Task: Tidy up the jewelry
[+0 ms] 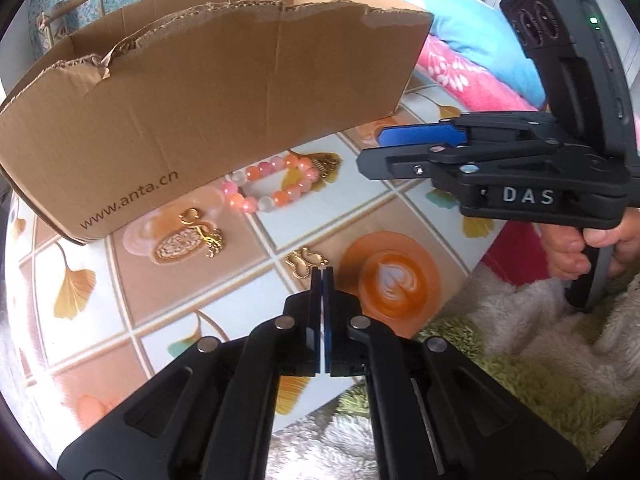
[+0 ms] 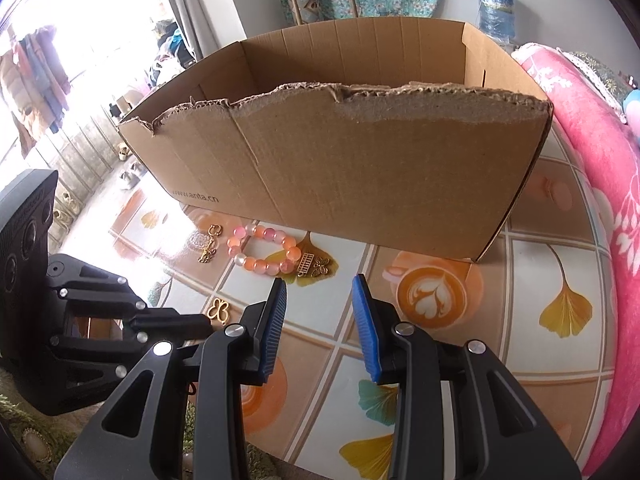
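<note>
A small gold openwork charm [image 1: 303, 263] lies on the patterned tabletop [image 1: 280, 304], and my left gripper [image 1: 322, 271] is shut with its pads pinching the charm's near edge. The same charm [image 2: 219, 311] shows at that gripper's tip in the right wrist view. Behind it lie a pink and orange bead bracelet [image 1: 276, 186] [image 2: 264, 251], a gold clasp with an oval pendant [image 1: 188, 240] and a bronze ladder-and-butterfly charm [image 2: 314, 266]. My right gripper [image 2: 320, 285] hovers open and empty just short of the bracelet, and is seen from the side [image 1: 370, 147] in the left wrist view.
An open cardboard box [image 2: 360, 168] [image 1: 200, 100] with a torn front rim stands right behind the jewelry. A pink blanket [image 2: 600, 184] borders the table on the right. A fluffy white and green rug [image 1: 540, 340] lies below the near table edge.
</note>
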`<state>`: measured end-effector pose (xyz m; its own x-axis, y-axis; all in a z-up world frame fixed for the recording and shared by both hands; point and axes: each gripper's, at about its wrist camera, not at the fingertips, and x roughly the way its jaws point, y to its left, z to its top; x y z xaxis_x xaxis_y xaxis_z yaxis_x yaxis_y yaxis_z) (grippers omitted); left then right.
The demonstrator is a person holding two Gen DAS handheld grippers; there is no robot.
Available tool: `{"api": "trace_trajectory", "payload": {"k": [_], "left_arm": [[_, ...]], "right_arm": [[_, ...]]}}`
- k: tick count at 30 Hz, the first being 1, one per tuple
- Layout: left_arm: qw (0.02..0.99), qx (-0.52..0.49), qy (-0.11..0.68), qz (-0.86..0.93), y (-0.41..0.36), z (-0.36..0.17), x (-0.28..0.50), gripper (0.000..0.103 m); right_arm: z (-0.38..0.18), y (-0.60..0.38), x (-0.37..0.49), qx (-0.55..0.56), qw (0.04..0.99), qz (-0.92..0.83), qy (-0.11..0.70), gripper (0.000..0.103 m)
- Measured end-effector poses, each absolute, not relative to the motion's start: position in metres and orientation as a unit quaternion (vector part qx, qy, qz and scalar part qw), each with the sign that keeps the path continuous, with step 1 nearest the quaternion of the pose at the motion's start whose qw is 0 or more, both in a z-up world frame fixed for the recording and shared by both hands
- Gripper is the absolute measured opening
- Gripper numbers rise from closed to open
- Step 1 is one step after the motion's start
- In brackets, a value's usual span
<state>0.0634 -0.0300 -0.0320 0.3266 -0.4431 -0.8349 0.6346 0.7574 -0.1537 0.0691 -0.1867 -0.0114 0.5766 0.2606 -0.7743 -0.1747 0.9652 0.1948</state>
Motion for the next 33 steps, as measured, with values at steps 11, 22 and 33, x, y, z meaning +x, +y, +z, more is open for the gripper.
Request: {"api": "trace_trajectory", "payload": {"k": [11,22,33], "left_arm": [[0.821,0.164,0.429,-0.339,-0.039,-0.025,0.056,0.030],[0.811,0.198,0.434,-0.339,-0.055,-0.030,0.070,0.019],[0.815,0.196,0.436,-0.328,-0.053,-0.028,0.067,0.019]], "right_arm": [[-0.011,-0.185,0.065,0.059,0.881,0.137,0.449,0.034],[-0.013,-0.188,0.063,0.072,0.881,0.139,0.446,0.034],[-0.014,-0.194,0.065,0.078,0.883,0.134,0.443,0.034]]}}
